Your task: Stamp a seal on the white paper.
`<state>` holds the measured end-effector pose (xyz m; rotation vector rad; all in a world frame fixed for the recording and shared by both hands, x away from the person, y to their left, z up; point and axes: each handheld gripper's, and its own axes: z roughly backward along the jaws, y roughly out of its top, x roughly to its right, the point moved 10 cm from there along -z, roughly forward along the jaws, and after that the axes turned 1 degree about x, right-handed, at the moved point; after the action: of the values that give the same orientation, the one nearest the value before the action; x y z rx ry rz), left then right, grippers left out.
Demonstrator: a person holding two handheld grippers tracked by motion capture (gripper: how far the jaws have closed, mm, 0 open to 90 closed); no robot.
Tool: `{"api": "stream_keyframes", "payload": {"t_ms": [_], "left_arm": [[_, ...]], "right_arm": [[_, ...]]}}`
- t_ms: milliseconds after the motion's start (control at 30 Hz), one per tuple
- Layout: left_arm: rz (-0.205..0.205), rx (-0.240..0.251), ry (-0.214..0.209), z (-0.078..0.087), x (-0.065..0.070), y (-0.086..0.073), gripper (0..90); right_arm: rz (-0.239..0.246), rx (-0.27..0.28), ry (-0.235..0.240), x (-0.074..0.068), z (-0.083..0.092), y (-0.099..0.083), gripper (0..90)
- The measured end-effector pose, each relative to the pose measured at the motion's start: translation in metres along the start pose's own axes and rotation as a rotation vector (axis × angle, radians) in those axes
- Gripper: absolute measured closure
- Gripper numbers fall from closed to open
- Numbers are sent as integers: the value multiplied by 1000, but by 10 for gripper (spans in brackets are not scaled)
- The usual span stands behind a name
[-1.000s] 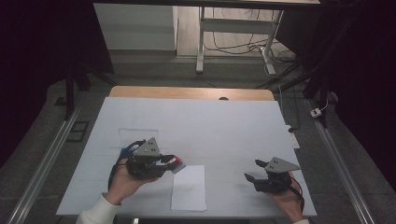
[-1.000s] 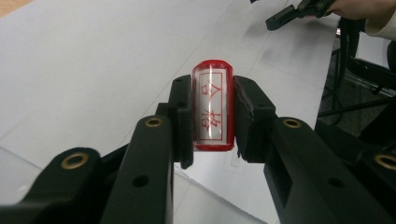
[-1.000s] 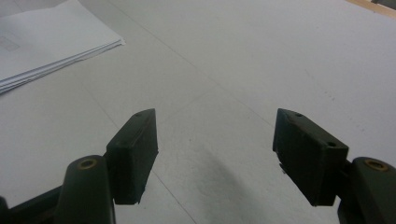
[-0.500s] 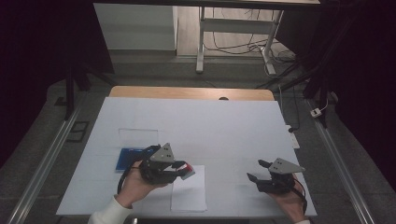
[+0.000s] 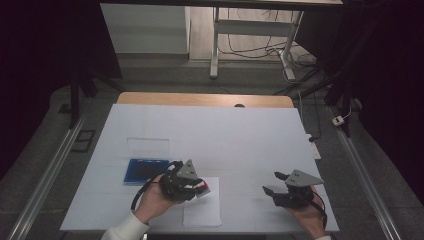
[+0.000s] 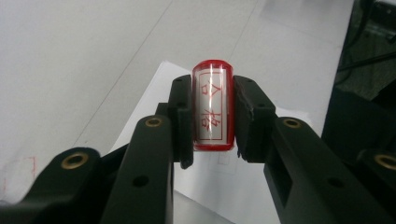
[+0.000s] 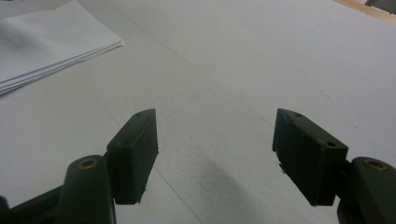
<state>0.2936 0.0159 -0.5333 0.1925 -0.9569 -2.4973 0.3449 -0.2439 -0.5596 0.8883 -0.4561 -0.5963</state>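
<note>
Between the left gripper [image 6: 212,116] pads sits a red stamp [image 6: 212,106], clamped above the paper sheet [image 5: 202,207]. Beside it lies a blue ink pad [image 5: 145,171]; the right gripper [image 7: 217,156] rests wide open on the table [image 5: 235,135].

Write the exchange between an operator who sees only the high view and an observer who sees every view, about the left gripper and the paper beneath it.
Operator: What is the red tip at the left gripper?
Observer: A red stamp, clamped between the jaws, with red characters on its clear face.
Operator: Is the paper a single sheet?
Observer: No. The right gripper view shows its edge as a stack of several sheets.
</note>
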Motion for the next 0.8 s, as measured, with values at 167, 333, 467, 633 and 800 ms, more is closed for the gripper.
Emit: {"api": "stream_keyframes", "payload": {"t_ms": [167,333,467,633,800], "left_arm": [[-13,-49,18,-9,-1,-4,700],[-28,-89,22,-18,0,-6,701],[-25,-96,22,-22,1,-7,700],[-34,-110,26,-25,1,-8,701],[-34,-123,36,-27,0,-10,701]], "right_arm": [[3,-5,2,0,-1,-1,307],[-1,-1,10,0,-1,-1,307],[-3,-1,9,0,-1,-1,306],[-3,-2,11,-1,-1,-1,307],[0,-8,4,0,-1,-2,307]]}}
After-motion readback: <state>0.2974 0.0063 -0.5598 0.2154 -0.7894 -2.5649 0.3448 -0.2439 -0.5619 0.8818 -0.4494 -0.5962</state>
